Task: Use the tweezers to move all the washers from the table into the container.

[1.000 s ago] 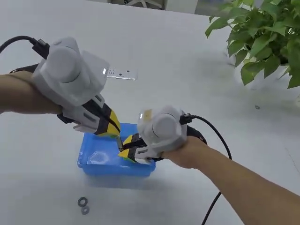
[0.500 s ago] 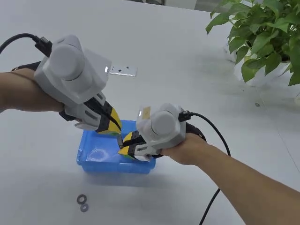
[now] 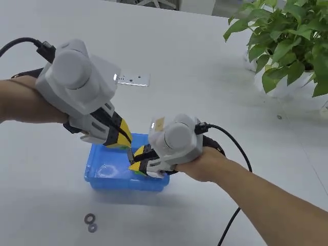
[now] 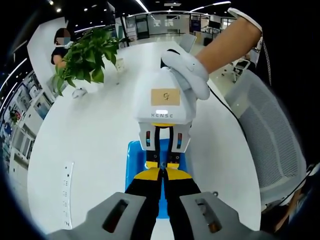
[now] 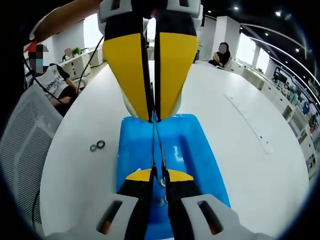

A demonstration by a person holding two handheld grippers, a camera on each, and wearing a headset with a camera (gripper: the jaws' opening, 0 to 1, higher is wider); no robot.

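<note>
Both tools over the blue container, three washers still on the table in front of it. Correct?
One thing is off: two washers lie on the table in front of the blue container, not three. The head view shows the pair. The rest stands: the left tool and the right tool are both over the container.

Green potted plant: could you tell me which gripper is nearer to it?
Right. The right gripper is over the blue plastic container on the green potted plant's side; the left gripper is on the far side.
</note>
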